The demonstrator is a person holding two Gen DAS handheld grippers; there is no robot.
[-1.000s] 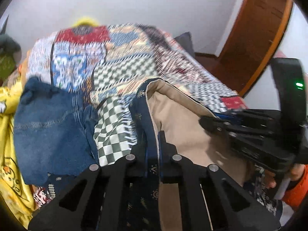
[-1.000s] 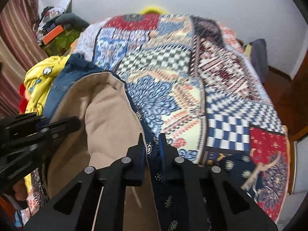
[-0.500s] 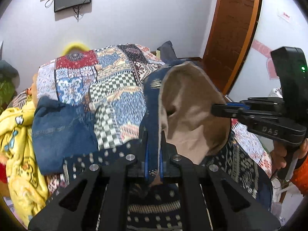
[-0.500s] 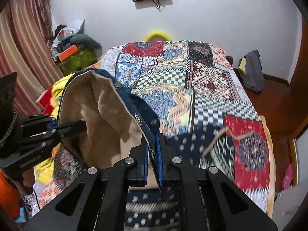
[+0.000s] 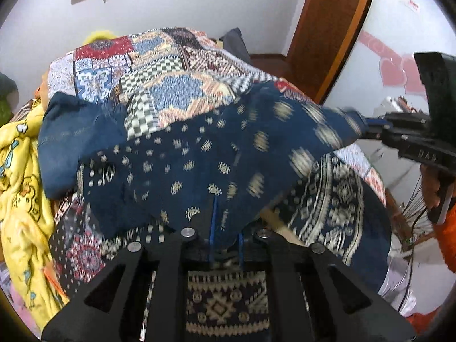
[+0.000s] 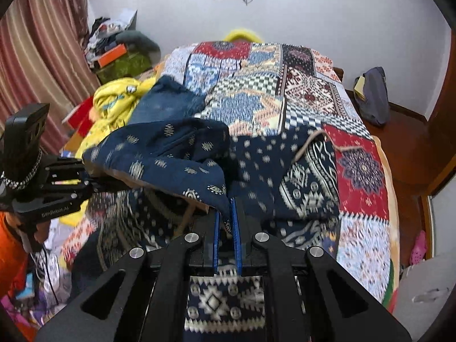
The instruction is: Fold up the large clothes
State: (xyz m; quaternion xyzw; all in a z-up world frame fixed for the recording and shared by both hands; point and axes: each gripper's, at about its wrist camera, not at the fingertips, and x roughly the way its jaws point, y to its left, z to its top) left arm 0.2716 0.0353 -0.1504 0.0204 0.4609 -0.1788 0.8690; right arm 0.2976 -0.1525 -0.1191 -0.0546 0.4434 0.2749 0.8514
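Observation:
A large navy garment with cream motifs [image 5: 199, 154] hangs between my two grippers over the near end of the bed; it also shows in the right wrist view [image 6: 176, 154]. My left gripper [image 5: 225, 233] is shut on its edge, with cloth draped over the fingertips. My right gripper [image 6: 226, 222] is shut on another edge. In the left wrist view the right gripper [image 5: 370, 126] holds the cloth at the right. In the right wrist view the left gripper [image 6: 88, 179] holds it at the left. The garment's patterned lower part [image 6: 310, 188] lies on the bed.
A patchwork bedspread [image 6: 256, 85] covers the bed. Blue jeans [image 5: 71, 131] and a yellow printed cloth [image 5: 20, 199] lie at the left. A grey bag [image 6: 373, 94] sits on the floor by the far wall. A wooden door [image 5: 327, 28] stands at the right.
The raised garment has come down and flipped: its tan lining is now mostly hidden and the navy side faces up. Both grippers have kept their hold and moved lower.

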